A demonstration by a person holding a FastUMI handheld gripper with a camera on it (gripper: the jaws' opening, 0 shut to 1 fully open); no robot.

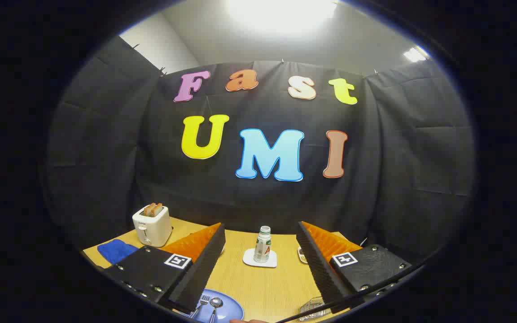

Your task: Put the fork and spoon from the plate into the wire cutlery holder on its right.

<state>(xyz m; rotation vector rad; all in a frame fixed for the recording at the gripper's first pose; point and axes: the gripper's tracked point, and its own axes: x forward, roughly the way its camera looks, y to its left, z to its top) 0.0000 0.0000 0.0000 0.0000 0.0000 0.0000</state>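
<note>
Gripper [258,251] fingers spread wide, holding nothing, raised above the wooden table [263,282]. Fork [202,303] and spoon [215,305] lie side by side on the blue plate [229,309]. Wire cutlery holder [313,308] stands right of the plate, well apart from it.

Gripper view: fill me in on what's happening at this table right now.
A person is holding the gripper over a wooden table, its fingers wide open and gripping nothing. Near the base of its left finger, the fork and spoon lie on the blue plate, untouched. The wire cutlery holder sits to the plate's right, near the right finger. Beyond the fingers stand a small bottle on a white coaster, a toaster and a blue cloth.
</note>
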